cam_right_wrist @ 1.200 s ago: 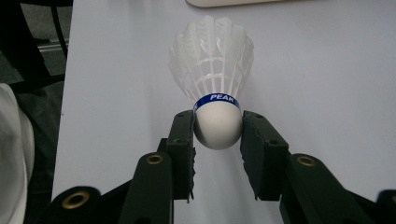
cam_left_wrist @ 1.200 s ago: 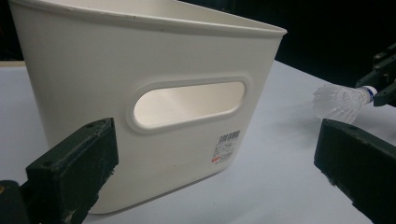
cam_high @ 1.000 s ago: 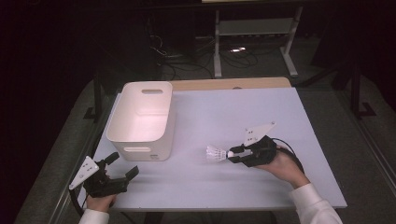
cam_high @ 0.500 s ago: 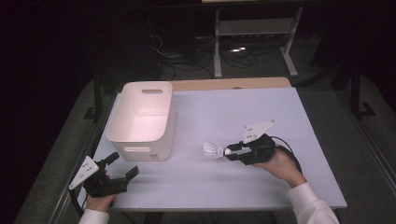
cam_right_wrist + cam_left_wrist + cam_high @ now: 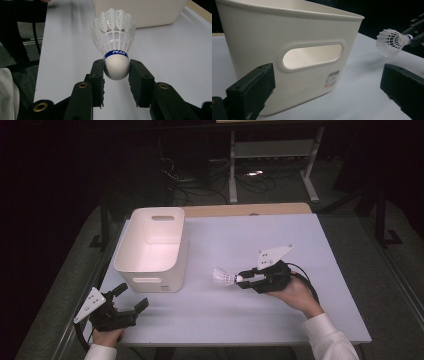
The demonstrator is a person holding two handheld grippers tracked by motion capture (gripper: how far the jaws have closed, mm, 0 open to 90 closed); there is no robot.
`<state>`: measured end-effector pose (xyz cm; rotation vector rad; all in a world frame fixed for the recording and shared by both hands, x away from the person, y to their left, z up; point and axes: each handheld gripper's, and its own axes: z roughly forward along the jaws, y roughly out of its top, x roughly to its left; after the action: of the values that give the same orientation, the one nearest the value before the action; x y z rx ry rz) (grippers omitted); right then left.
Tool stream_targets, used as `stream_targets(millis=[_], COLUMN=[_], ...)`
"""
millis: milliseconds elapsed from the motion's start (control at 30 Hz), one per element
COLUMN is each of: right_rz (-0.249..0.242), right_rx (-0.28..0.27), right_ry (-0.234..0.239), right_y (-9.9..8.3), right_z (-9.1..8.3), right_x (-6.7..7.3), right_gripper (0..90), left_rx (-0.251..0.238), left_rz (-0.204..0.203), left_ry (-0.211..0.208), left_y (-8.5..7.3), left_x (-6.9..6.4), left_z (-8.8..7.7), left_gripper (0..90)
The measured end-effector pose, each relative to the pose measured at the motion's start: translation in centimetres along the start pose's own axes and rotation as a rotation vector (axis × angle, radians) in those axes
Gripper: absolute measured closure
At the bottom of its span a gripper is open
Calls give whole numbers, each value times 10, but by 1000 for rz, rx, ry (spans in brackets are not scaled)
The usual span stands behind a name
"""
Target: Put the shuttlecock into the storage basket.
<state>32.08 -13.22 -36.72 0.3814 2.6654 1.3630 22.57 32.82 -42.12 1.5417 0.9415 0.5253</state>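
From above, the left gripper (image 5: 131, 298) sat at the near left corner of the table (image 5: 300, 240), with its jaws spread wide and nothing between them. Just beyond it stood the white bin (image 5: 150, 247). The left gripper view showed things the high view did not: a long handle hole (image 5: 312, 56) in the bin's near wall and a small barcode sticker (image 5: 332, 79) below it. To the right, in the middle of the table, the right gripper (image 5: 242, 279) pinched a white shuttlecock (image 5: 223, 277), its skirt pointing toward the bin. It looked lifted a little off the table, though that was hard to tell from above. The right gripper view showed more: both pads (image 5: 98, 75) pressed on the round white cork, and a blue band (image 5: 116, 53) read PEAK.
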Motion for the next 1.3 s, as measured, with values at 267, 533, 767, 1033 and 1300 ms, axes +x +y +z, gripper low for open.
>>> stream_targets(millis=[267,533,767,1033,1300], right_rz=[21,34,28,3,-16], right_rx=[18,30,62,74,78], right_ry=[11,9,3,9,11], right_y=[11,19,27,43,60], right_z=[5,5,4,2,-2], right_x=[-2,-2,-5,-10,-10], right_gripper=[642,641,642,641,641], left_rx=[0,1,-1,4,6], left_rz=[2,1,1,8,7], left_ry=[-1,-2,-3,-2,-3], left_y=[0,0,0,0,0], left_x=[0,0,0,1,0], left_z=[0,0,0,1,1], left_gripper=[0,0,0,0,0])
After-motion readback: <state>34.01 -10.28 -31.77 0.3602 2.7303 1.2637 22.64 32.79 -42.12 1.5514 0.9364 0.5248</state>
